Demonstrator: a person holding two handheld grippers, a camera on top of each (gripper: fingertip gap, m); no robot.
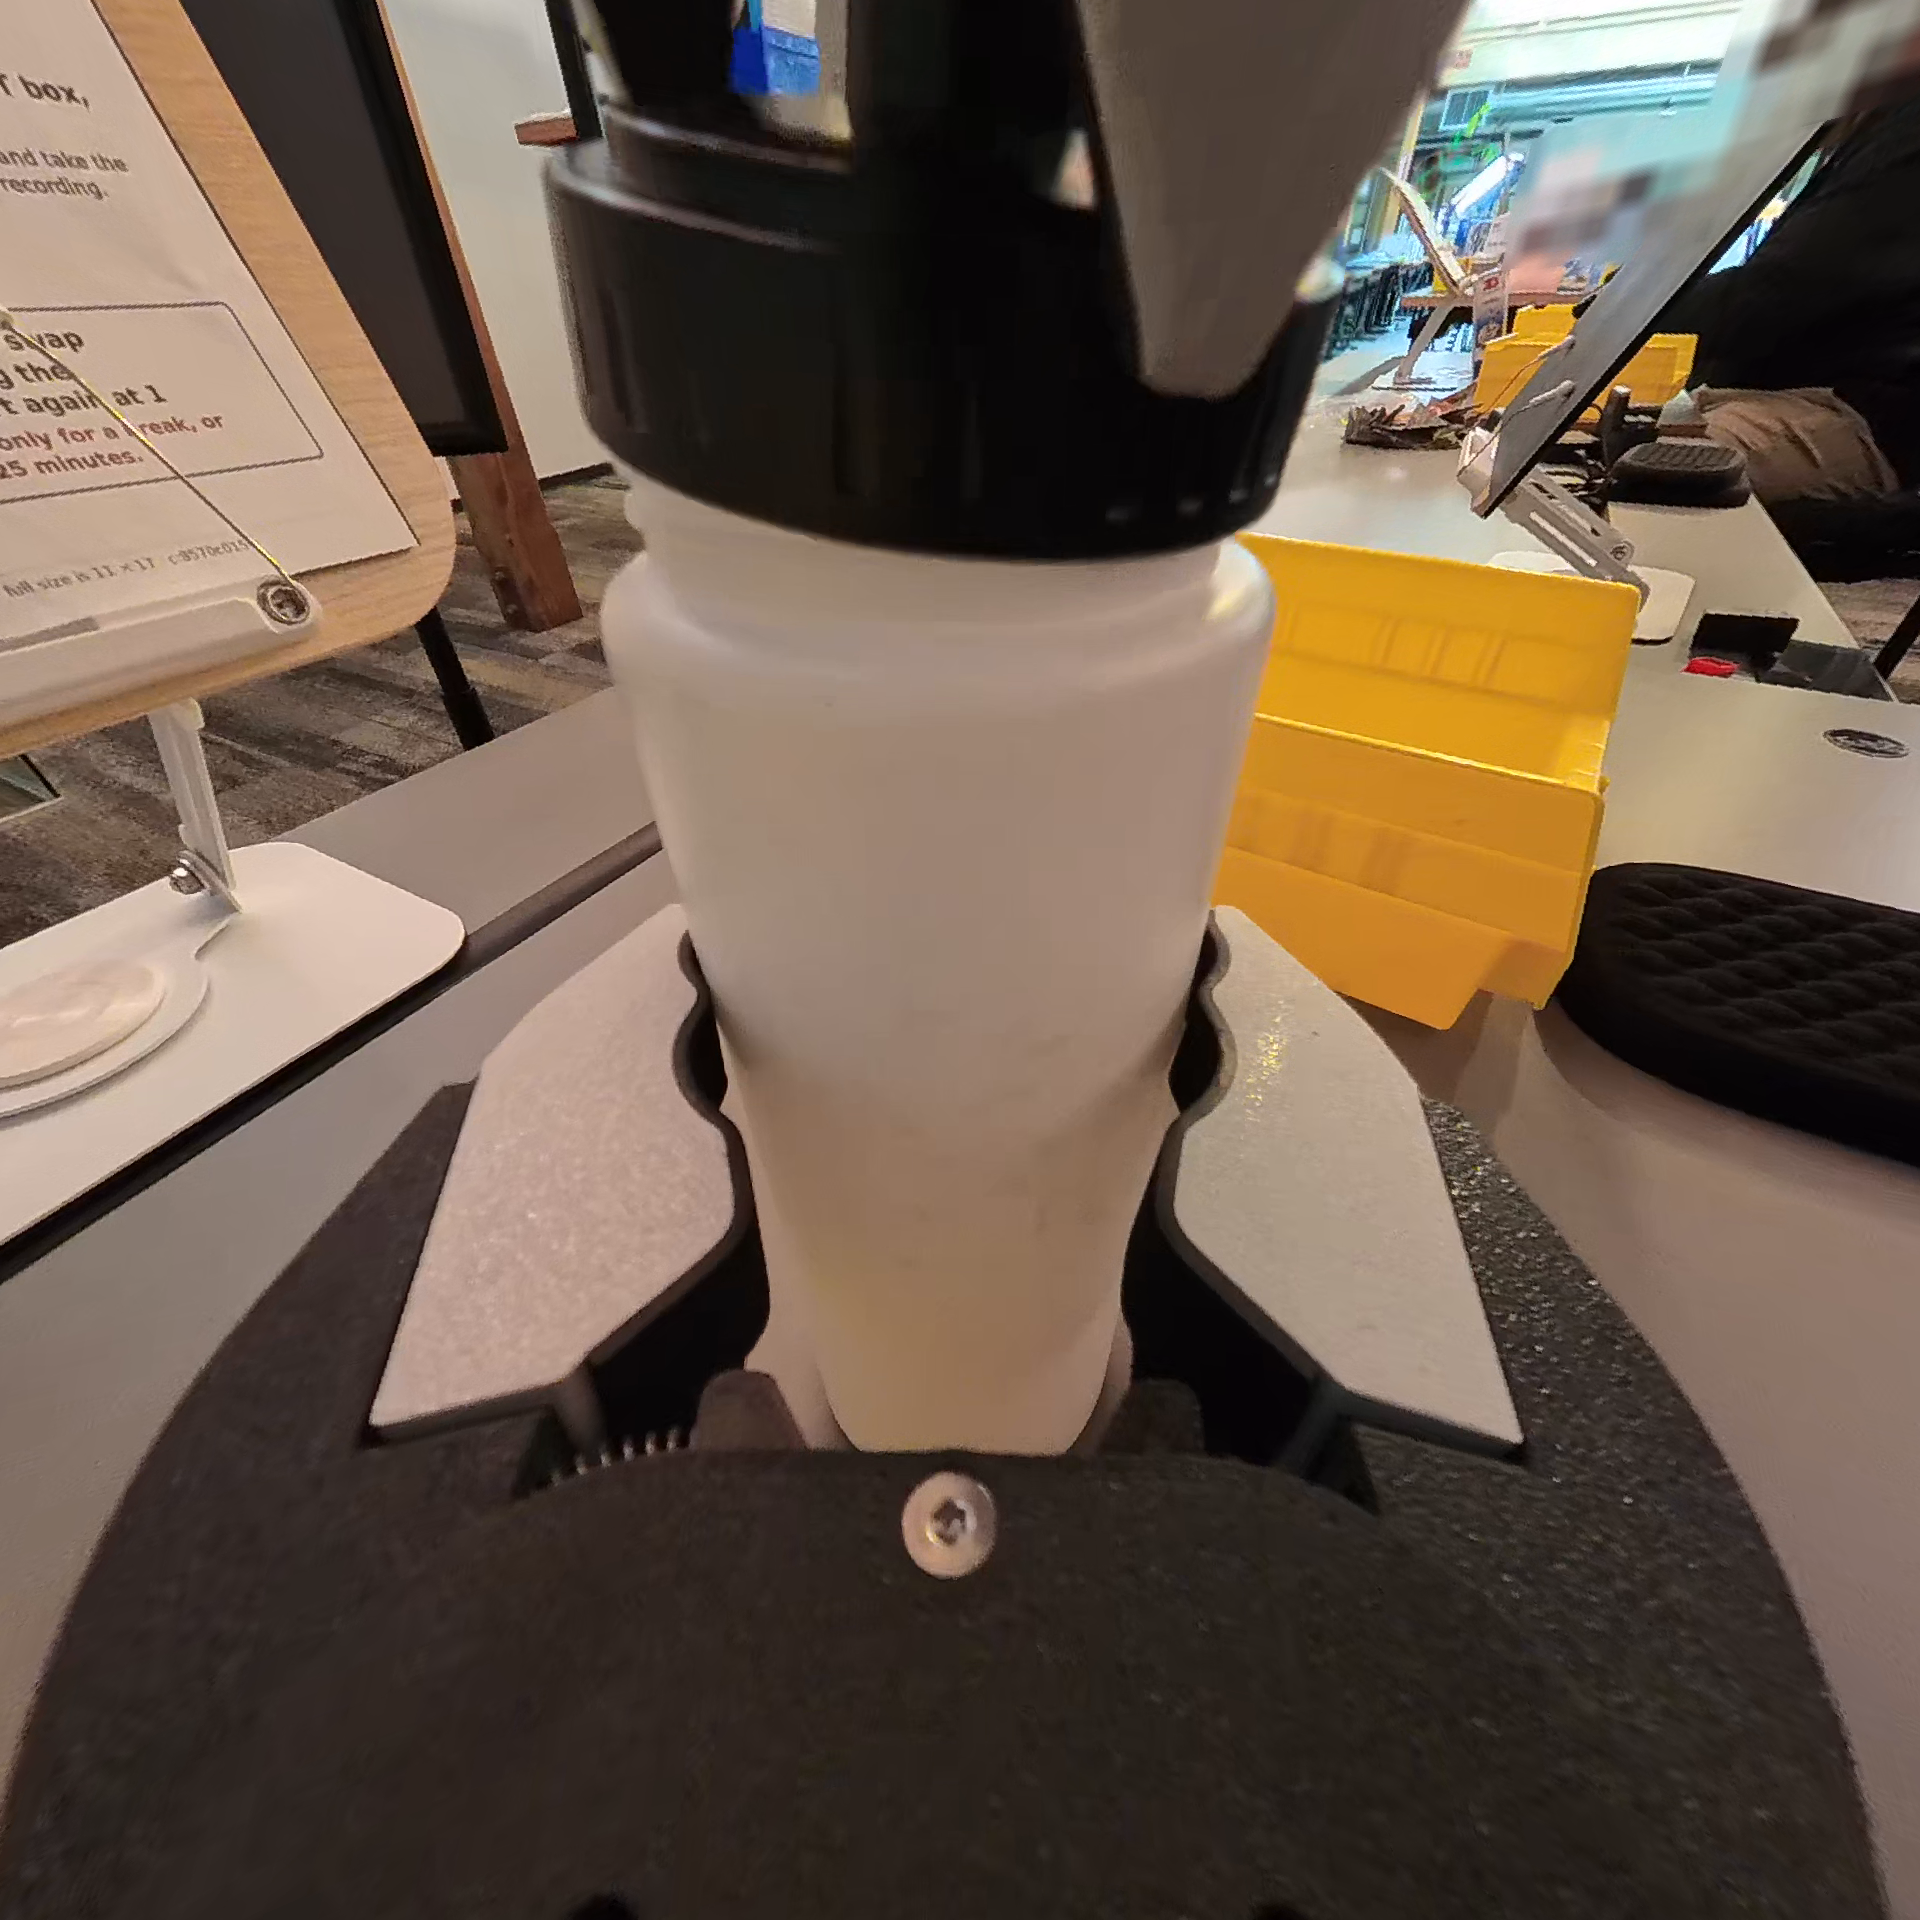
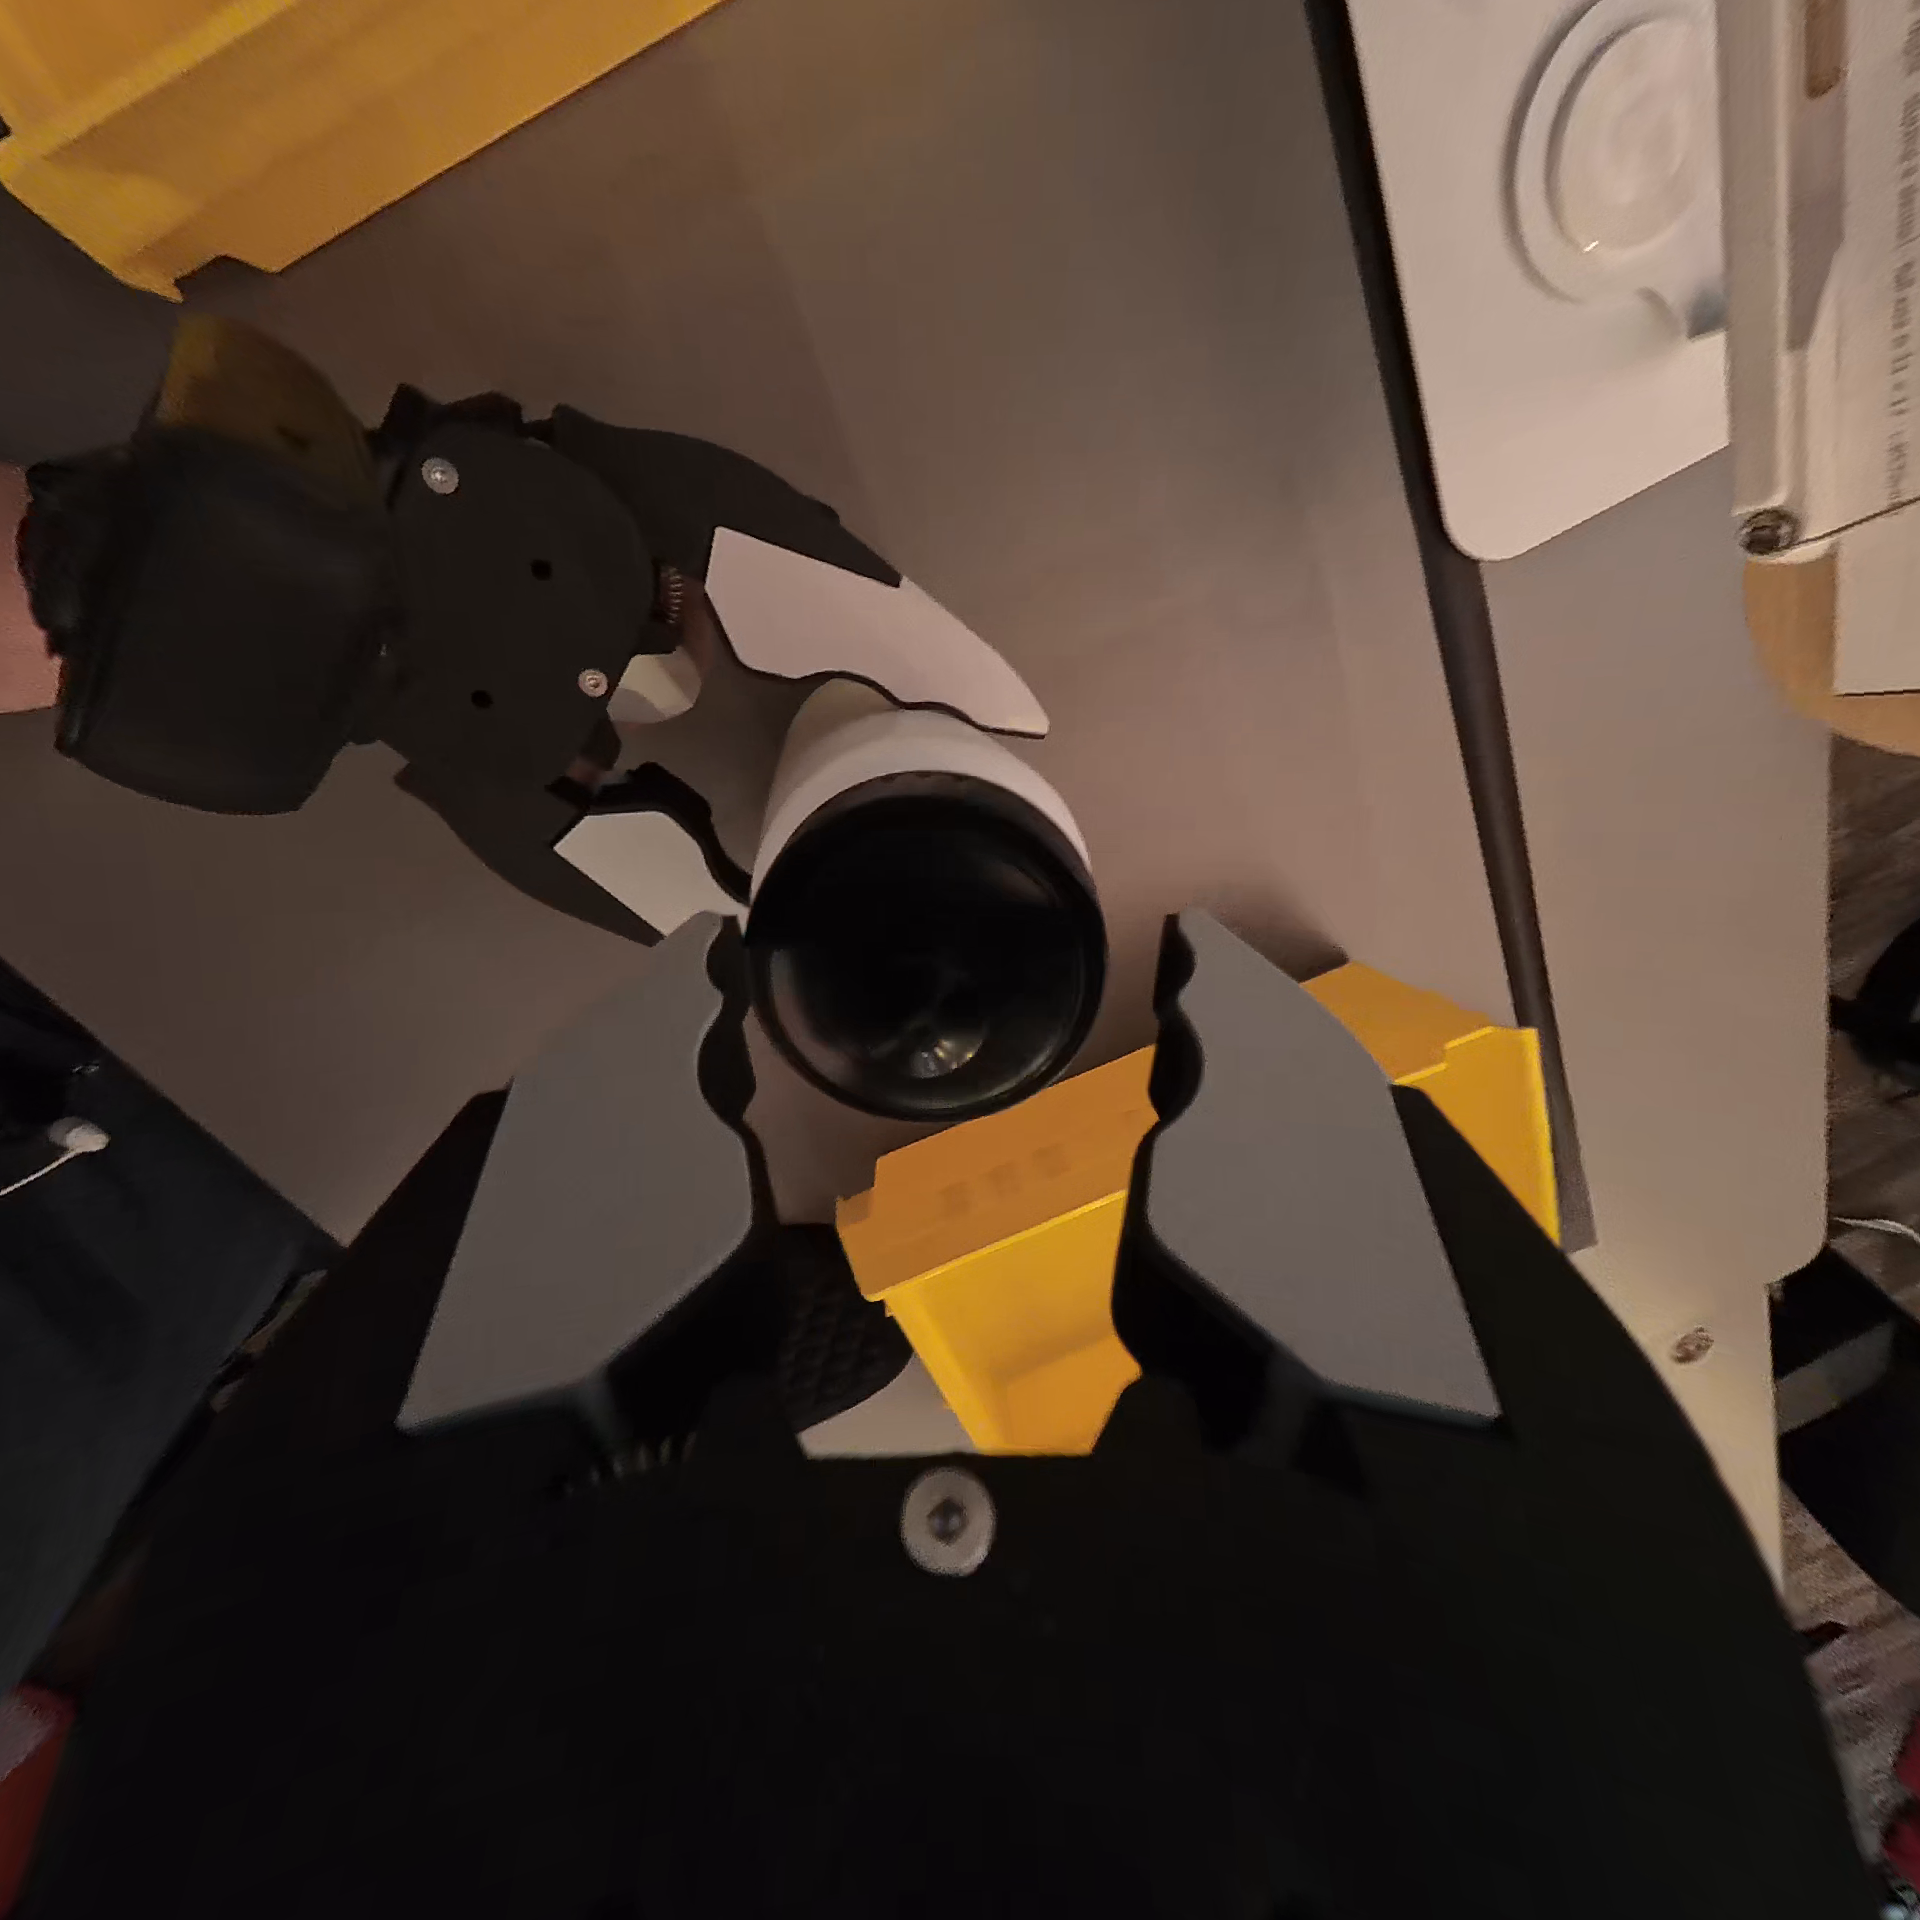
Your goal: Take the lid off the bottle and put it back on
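The left gripper [image 1: 951,1039] is level, its fingers [image 1: 582,1143] clamped on the bottle [image 1: 935,883]. The right gripper [image 2: 951,997] points straight down from above, jaws spread wide, one finger [image 2: 613,1174] touching the lid [image 2: 925,966].

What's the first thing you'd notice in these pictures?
The big white bottle with its black lid fills the middle of the left wrist view, squeezed between the left gripper. From above, the right gripper hangs open around the lid. Bright yellow bins sit behind on the grey table.
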